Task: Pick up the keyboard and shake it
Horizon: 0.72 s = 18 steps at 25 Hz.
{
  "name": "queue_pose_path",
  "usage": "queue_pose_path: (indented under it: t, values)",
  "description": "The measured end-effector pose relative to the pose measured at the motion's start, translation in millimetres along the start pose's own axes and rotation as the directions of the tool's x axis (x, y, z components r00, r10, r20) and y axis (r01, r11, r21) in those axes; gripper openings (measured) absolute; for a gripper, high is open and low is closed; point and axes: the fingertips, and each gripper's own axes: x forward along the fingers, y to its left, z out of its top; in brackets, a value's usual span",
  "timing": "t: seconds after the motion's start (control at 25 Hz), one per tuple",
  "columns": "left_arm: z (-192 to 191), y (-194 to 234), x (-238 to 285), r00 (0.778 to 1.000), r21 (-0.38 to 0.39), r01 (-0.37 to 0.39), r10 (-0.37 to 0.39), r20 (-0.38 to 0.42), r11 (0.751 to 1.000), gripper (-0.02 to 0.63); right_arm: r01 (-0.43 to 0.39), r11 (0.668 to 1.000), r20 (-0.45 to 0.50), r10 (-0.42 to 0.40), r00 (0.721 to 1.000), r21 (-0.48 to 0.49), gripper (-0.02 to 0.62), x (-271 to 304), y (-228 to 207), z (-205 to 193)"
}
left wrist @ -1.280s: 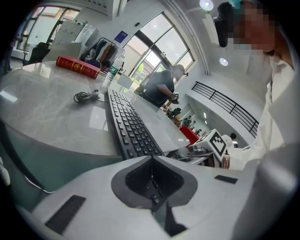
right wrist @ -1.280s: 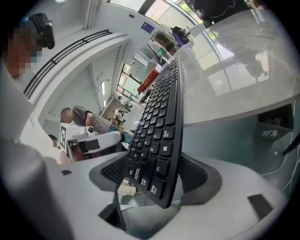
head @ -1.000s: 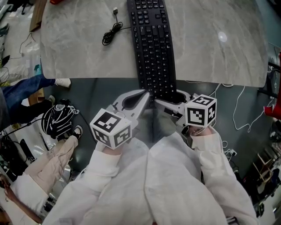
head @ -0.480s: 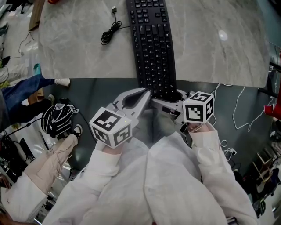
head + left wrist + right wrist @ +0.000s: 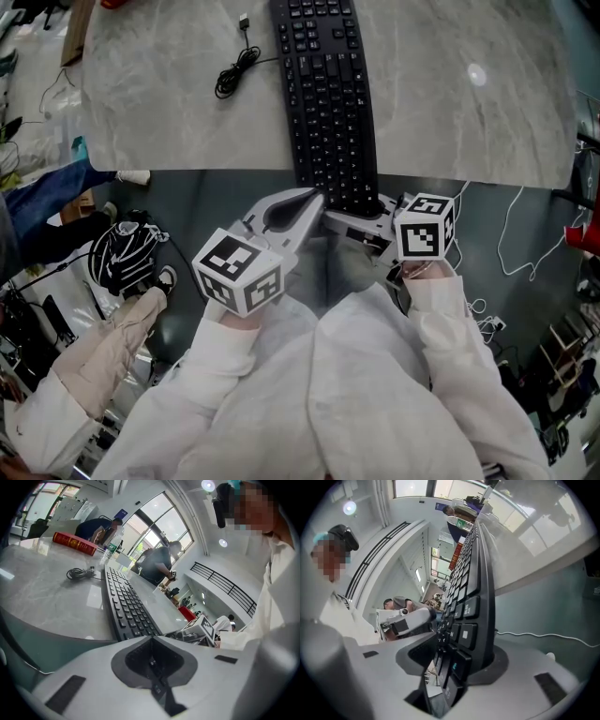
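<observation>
A long black keyboard [image 5: 328, 94] lies lengthwise on the grey marble table [image 5: 169, 103], its near end sticking out over the table's front edge. My right gripper [image 5: 361, 212] reaches in from the right, and its jaws have just been closing with that near end between them. In the right gripper view the keyboard [image 5: 471, 597] sits between the jaws of the right gripper [image 5: 459, 641]: one presses its underside, the other its keys. My left gripper [image 5: 315, 198] is shut and empty, its tip just left of the same end. The left gripper view shows the keyboard [image 5: 126, 606] ahead.
The keyboard's coiled cable [image 5: 234, 70] lies on the table to its left. A red book [image 5: 75, 543] sits at the far end. Below the table edge are dark floor, a seated person's legs and a black bag [image 5: 127, 253] at left, and loose white cables [image 5: 511, 234] at right.
The right gripper's jaws have closed in on the keyboard's near end and its marker cube has turned slightly. The left gripper has stayed put. The person at lower left has shifted a leg.
</observation>
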Motion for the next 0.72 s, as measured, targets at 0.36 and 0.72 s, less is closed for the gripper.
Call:
queue_pose_path:
  t: [0.36, 0.72]
  values:
    - [0, 6, -2, 1.0, -0.007, -0.007, 0.007, -0.002, 1.0, 0.015, -0.027, 1.0, 0.007, 0.027, 1.0, -0.01, 0.173, -1, 4, -1]
    - [9, 11, -9, 1.0, 0.016, -0.03, 0.03, 0.006, 0.999, 0.015, -0.051, 0.996, 0.054, 0.056, 0.997, -0.074, 0.163, -2, 11, 1]
